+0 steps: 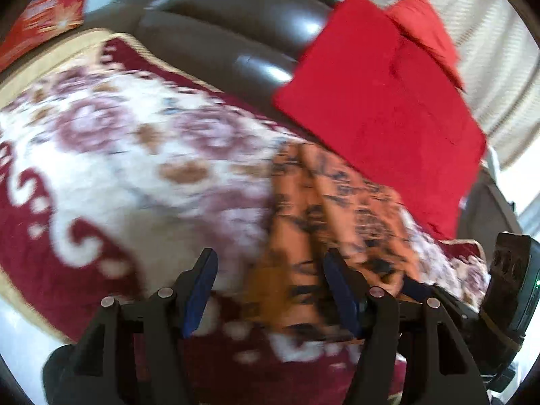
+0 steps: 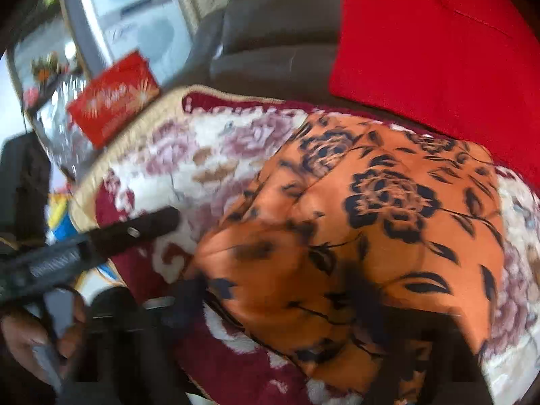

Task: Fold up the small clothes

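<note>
Left wrist view: left gripper [image 1: 270,292] points down at the blanket [image 1: 111,155], jaws standing apart, nothing pinched. Blue pads [image 1: 199,295] show on both fingers. Orange floral cloth [image 1: 324,216] lies rumpled just ahead, and its near edge runs between the fingers without being clamped. My read: it hovers there to take that edge for a fold.

Right wrist view is heavily smeared. Right gripper [image 2: 270,307] shows as dark blur at the bottom; the frame does not settle it, but the jaws appear wide, and I see no cloth pressed in them. The same orange cloth [image 2: 354,236], black flower print, sits bunched in the middle of the blanket [image 2: 158,155], not yet flat or folded. The left tool crosses this view from the left edge, with the person's hand [image 2: 37,334] on its grip.

Red folded cloth [image 1: 381,101] rests against the dark sofa back [image 1: 219,33], clear of the work area; probably a finished piece parked aside, though that's a guess. Blanket likely serves as a soft, flat folding surface over the seat.

Writing: a red box [image 2: 114,98] behind the blanket carries pale printed marks, too blurred to read. No other labels or brands legible.
</note>
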`<state>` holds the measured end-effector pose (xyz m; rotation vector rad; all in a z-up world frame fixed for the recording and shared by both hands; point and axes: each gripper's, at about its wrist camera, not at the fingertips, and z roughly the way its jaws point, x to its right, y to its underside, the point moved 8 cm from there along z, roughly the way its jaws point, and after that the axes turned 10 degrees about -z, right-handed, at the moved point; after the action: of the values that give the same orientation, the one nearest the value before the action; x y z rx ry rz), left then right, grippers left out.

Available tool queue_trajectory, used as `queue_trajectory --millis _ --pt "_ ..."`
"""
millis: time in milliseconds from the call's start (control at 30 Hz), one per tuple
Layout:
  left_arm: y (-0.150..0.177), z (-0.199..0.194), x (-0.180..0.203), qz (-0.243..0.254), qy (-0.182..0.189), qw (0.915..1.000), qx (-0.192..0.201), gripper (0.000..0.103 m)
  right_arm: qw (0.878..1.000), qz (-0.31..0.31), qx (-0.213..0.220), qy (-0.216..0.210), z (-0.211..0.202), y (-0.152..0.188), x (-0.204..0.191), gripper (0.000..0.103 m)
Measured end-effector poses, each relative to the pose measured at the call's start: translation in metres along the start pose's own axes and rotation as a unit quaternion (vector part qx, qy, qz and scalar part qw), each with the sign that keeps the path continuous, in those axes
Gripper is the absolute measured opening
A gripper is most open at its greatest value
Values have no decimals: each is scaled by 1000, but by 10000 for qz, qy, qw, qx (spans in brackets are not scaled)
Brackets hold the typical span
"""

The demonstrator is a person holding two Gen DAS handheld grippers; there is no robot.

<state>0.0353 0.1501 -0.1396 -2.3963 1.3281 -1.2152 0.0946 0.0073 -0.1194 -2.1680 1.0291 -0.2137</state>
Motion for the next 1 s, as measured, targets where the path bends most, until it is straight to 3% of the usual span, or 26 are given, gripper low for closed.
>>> queue_trajectory --millis 133,267,433,533,600,733,767,800,867,933,1000 --pt "8 11 37 244 336 9985 -356 66 9978 515 285 -290 -34 11 18 88" --pt "23 24 48 380 199 9972 -616 66 9950 864 426 -278 -52 29 39 88" --pt "28 14 70 612 201 9963 -575 66 9886 1366 542 -325 -67 48 67 88" --pt "33 14 77 784 143 9953 -559 68 9845 1580 670 -353 -75 53 78 88" --pt "36 22 74 888 -100 9941 -618 69 9829 1652 730 -361 -78 55 83 88" --pt "42 44 56 623 -389 9931 -912 68 9818 1696 732 -431 -75 57 84 88" --pt "41 44 56 561 -358 9940 -871 65 9820 1683 742 -434 -76 58 84 88" --pt "38 41 57 540 -248 9952 -777 43 9819 1683 757 -432 -77 58 85 88" --pt "31 40 61 618 -243 9954 -690 18 9812 1724 763 -409 -77 59 87 88" --pt "15 30 70 642 -2 9968 -483 15 9807 1770 732 -395 -76 60 89 88" --pt "-4 7 87 972 206 9950 -53 15 9811 1748 744 -365 -77 57 90 88"
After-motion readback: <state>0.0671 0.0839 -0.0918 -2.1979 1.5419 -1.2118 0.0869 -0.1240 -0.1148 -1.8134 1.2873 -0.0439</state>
